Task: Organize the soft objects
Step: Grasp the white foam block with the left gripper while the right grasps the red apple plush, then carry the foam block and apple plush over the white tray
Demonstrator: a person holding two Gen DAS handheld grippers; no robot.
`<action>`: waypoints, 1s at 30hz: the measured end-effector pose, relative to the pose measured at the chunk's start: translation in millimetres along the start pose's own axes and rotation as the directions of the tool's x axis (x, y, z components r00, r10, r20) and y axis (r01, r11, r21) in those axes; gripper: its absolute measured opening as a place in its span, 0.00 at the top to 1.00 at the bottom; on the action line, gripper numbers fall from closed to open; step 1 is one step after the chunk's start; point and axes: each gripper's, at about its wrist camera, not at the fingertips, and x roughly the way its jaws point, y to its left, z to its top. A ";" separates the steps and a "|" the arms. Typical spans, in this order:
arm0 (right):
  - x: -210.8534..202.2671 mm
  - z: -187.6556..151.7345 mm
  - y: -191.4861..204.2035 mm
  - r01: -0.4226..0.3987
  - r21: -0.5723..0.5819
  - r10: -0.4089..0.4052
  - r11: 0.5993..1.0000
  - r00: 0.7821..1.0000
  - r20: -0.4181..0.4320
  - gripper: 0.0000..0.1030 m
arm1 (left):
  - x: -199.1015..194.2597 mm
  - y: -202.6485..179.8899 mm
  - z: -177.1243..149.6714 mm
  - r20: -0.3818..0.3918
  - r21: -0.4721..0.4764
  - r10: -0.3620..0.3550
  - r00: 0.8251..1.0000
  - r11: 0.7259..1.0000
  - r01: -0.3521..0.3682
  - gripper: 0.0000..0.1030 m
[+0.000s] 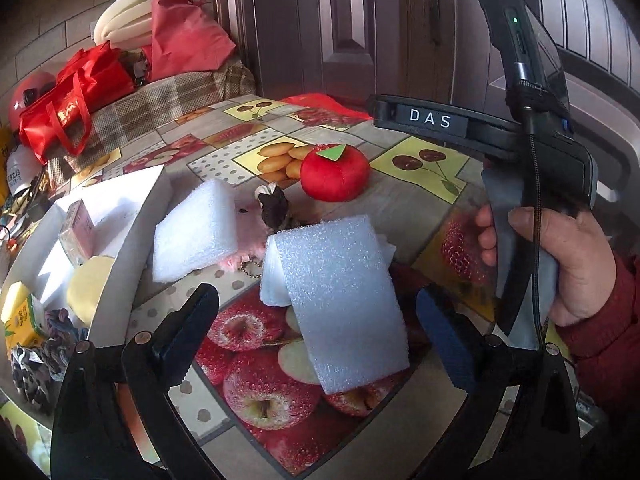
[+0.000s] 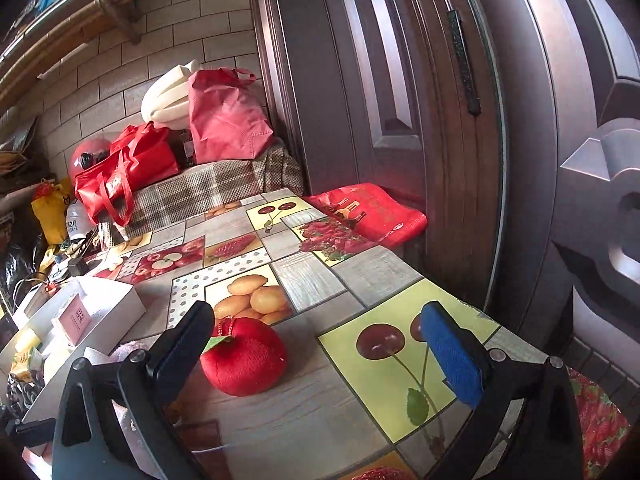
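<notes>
White foam sheet (image 1: 340, 300), folded into a tent, sits on the fruit-print tablecloth (image 1: 420, 160) dead centre between the spread fingers of the left gripper (image 1: 320, 336). Jaws wide apart, nothing held. Looks lined up for a pinch on this piece next, since the foam already lies in the gap.

Second white foam block (image 1: 196, 232) leans just left of it, resting on a pink fuzzy toy (image 1: 250, 236) with a dark bow and a ball chain poking out below; the toy is mostly hidden.

Red plush apple (image 1: 334, 174) stands further back, apart from the foam. In the right wrist view it sits low between the fingers of the right gripper (image 2: 320, 344), nearer the left finger. Jaws open, not touching it. Likely that hand's target.

White box (image 1: 120, 248) at the left table edge already holds a yellow sponge (image 1: 88, 288), a pink carton (image 1: 78, 228), and dark fabric bits (image 1: 48, 344). Judging by this, it is the collection bin, so loose soft items probably go there.

Right hand (image 1: 576, 264) grips its tool handle on the right side of the left view, held clear of the foam. Foam is light and squashy, so a shallow grip may slip.
</notes>
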 end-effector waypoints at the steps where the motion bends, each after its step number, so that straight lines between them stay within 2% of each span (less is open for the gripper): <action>1: 3.2 0.6 1.7 -0.016 -0.015 0.016 1.000 1.000 -0.012 0.00 | 5.6 -1.1 0.8 -0.022 0.000 -0.002 1.000 1.000 0.002 0.06; 2: 7.2 0.9 4.6 -0.031 -0.031 0.030 0.999 0.999 -0.029 0.00 | 10.7 -0.1 1.1 -0.044 -0.006 -0.013 0.999 1.000 0.012 0.10; 3: 13.7 1.2 9.0 -0.055 -0.051 0.051 0.997 0.997 -0.060 0.00 | 15.1 2.4 0.5 -0.066 -0.019 -0.029 0.997 0.999 0.028 0.19; 5: 29.4 0.1 18.8 -0.113 -0.092 0.098 0.989 0.984 -0.151 0.00 | 21.0 10.6 -1.1 -0.092 -0.064 -0.064 0.994 0.996 0.058 0.23; 7: 44.9 -2.8 26.4 -0.134 -0.121 0.103 0.984 0.966 -0.236 0.00 | 22.0 20.4 -2.0 -0.090 -0.116 -0.101 0.991 0.989 0.090 0.39; 8: 49.9 -3.5 28.7 -0.136 -0.125 0.100 0.983 0.961 -0.258 0.00 | 22.0 24.4 -2.5 -0.087 -0.137 -0.117 0.989 0.985 0.105 0.50; 10: 59.6 -4.4 32.8 -0.142 -0.133 0.098 0.981 0.951 -0.294 0.01 | 18.8 29.3 -2.8 -0.066 -0.163 -0.145 0.987 0.978 0.132 0.51; 11: 65.5 -5.6 35.0 -0.148 -0.139 0.097 0.979 0.942 -0.321 0.06 | 14.5 29.6 -2.9 -0.046 -0.163 -0.147 0.988 0.977 0.138 0.51; 12: 73.4 -8.1 37.5 -0.170 -0.142 0.107 0.975 0.924 -0.367 0.24 | 9.9 28.4 -3.0 -0.027 -0.150 -0.139 0.990 0.980 0.133 0.51; 14: 85.0 -13.2 41.1 -0.242 -0.125 0.164 0.962 0.882 -0.442 0.37 | -1.2 23.4 -2.6 0.019 -0.116 -0.118 0.993 0.986 0.120 0.51; 16: 80.9 -13.3 43.7 -0.243 -0.140 0.162 0.960 0.888 -0.430 0.41 | -12.1 21.9 -3.2 0.065 -0.088 -0.099 0.993 0.991 0.105 0.51; 19: 68.4 -9.6 41.7 -0.202 -0.155 0.133 0.967 0.920 -0.367 0.42 | -23.9 25.3 -4.3 0.129 -0.078 -0.093 0.987 0.992 0.104 0.51; 24: 33.2 5.3 10.1 -0.147 -0.026 0.142 0.989 0.979 -0.149 0.42 | -38.9 36.0 -6.7 0.214 -0.056 -0.039 0.976 0.997 0.052 0.50; 27: 11.4 5.8 -4.8 -0.122 0.033 0.124 0.992 0.991 -0.052 0.42 | -46.9 45.7 -9.9 0.261 -0.061 -0.014 0.965 0.998 0.031 0.50; 30: -12.1 1.8 -9.3 -0.123 0.050 0.122 0.991 0.992 0.014 0.42 | -53.3 56.1 -12.6 0.294 -0.066 0.010 0.956 0.998 0.010 0.50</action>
